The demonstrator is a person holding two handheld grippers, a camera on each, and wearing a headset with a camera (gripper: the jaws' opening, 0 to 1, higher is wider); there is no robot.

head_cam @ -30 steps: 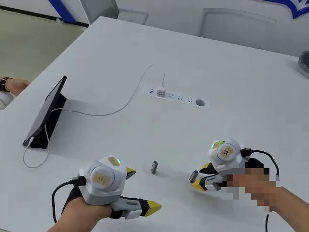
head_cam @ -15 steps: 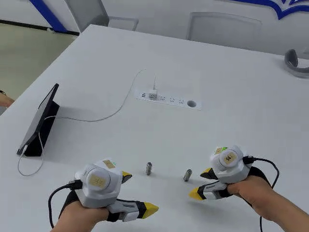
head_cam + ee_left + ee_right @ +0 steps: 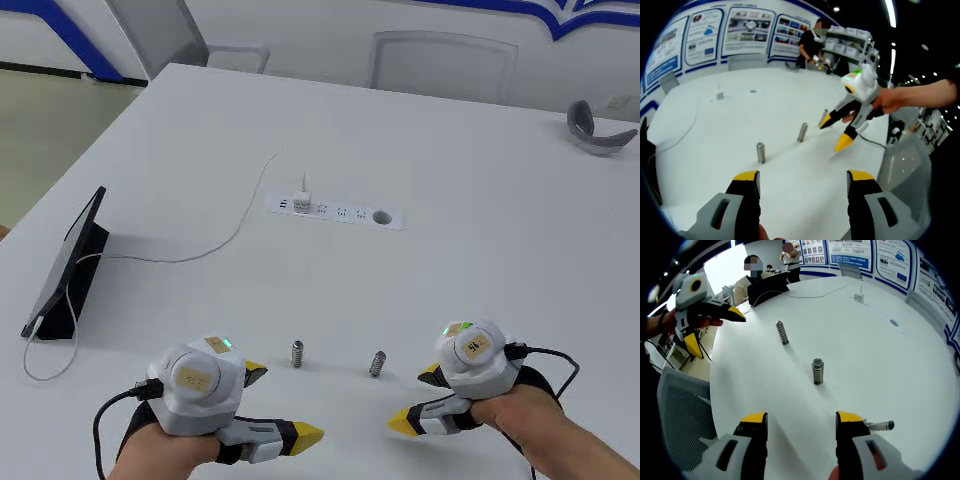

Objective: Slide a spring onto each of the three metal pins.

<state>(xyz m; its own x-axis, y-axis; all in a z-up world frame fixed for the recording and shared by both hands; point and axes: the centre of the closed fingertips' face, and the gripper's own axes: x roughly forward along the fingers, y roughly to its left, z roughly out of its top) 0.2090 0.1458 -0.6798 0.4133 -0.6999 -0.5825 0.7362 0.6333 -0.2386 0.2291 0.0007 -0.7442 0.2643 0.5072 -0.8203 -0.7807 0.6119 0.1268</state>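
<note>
Two short metal pins stand upright on the white table [image 3: 480,230], each with a spring around it: one pin [image 3: 297,353] on the left, the other pin [image 3: 377,363] on the right. They show again as the far pin [image 3: 782,332] and the near pin [image 3: 817,371]. A bare pin [image 3: 880,426] lies flat beside my right jaw. My left gripper [image 3: 283,403] is open and holds nothing, a little short of the left pin [image 3: 760,152]. My right gripper [image 3: 415,398] is open too, just right of the right pin, and appears as the right gripper [image 3: 840,132].
A white power strip [image 3: 335,212] with a plugged charger lies mid-table, its cable running to a dark tablet [image 3: 65,265] propped at the left edge. A grey curved object [image 3: 595,130] sits far right. Chairs stand behind the table. People stand in the background.
The right gripper, shut on the right sprung pin a second ago, has let it go standing on the table and drawn back slightly. The left gripper stays much the same; the camera shifted.
</note>
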